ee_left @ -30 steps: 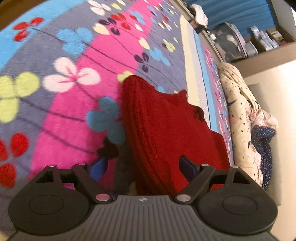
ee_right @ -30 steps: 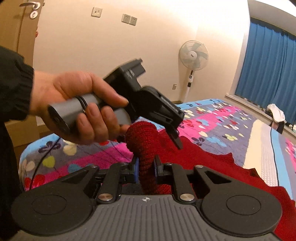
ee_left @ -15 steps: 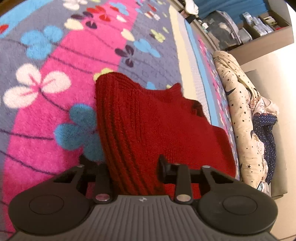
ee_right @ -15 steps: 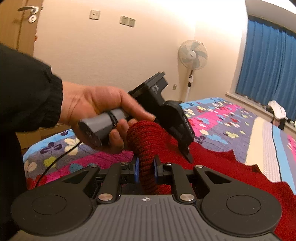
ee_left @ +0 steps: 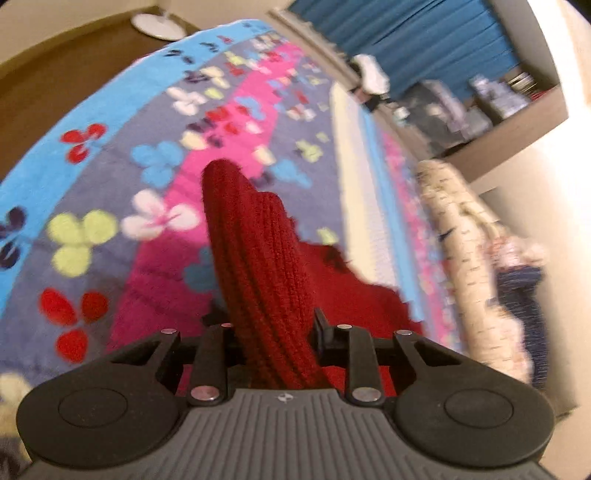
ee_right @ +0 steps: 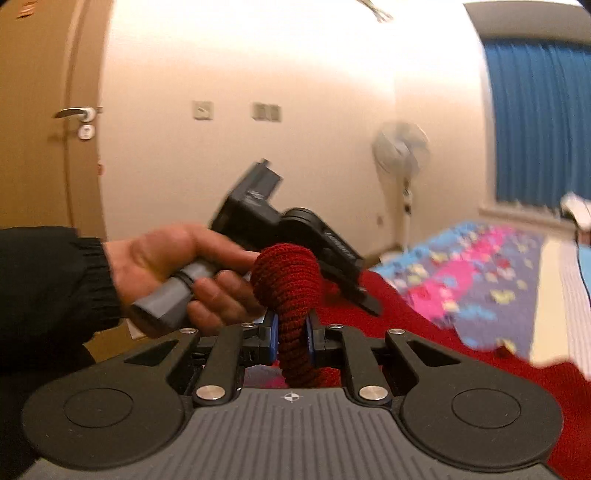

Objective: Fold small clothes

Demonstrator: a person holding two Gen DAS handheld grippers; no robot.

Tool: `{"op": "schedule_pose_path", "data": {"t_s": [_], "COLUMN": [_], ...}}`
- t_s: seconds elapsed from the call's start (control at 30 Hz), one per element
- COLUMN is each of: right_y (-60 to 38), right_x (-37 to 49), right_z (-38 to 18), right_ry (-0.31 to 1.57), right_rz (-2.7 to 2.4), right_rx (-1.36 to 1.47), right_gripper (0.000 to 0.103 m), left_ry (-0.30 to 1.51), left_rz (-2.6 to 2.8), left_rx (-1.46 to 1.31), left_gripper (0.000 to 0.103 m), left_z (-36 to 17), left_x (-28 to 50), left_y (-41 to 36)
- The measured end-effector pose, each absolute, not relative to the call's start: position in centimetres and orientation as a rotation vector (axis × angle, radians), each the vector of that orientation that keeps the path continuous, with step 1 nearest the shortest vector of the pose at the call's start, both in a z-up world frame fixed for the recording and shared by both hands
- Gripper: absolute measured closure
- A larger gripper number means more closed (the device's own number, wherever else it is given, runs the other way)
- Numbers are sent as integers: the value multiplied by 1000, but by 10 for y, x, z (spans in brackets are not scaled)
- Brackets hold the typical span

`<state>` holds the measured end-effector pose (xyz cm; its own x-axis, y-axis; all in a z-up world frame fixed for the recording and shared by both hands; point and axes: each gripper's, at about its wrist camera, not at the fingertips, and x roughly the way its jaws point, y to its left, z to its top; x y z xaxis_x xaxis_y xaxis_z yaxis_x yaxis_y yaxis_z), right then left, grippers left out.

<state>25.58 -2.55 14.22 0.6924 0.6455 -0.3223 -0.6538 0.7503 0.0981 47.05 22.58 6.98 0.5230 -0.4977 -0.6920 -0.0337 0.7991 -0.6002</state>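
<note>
A red knitted garment lies on a flowered bedspread. My left gripper is shut on a bunched edge of it, which stands up as a ridge between the fingers. My right gripper is shut on another rolled edge of the red garment, lifted off the bed. In the right wrist view the left gripper shows just beyond, held by a hand in a black sleeve, its fingertips down on the red cloth.
A cream star-print quilt lies along the bed's right side, with dark dotted cloth beside it. A shelf with boxes and blue curtains stand behind. A fan and a door are by the wall.
My left gripper closed from open onto the garment's edge and has lifted it, tilting up so more of the bed shows. My right gripper kept its hold and rose a little.
</note>
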Motion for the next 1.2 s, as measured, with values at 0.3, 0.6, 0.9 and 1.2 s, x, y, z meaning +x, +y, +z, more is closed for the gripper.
{"op": "schedule_pose_path", "data": {"t_s": [0.3,0.6,0.9,1.2], "right_y": [-98,-267,-330,-375], "right_x": [244,251,254,315], "right_z": [154,109,87,87], "right_ry": [473,772,876,899], "right_rz": [568,-49,-69,51], "right_rx": [-71,351,612,490], "right_gripper": [90,91,73,53], "left_ry": [792,652,787,777], "left_rz": [-389,-625,-658,-703], "left_rx": [-517,-459,-15,168], "left_gripper": [69,29,48,61], "left_z": [110,134,101,70], "left_x": [433,399,352,345], "left_y": [159,94,32,-8]}}
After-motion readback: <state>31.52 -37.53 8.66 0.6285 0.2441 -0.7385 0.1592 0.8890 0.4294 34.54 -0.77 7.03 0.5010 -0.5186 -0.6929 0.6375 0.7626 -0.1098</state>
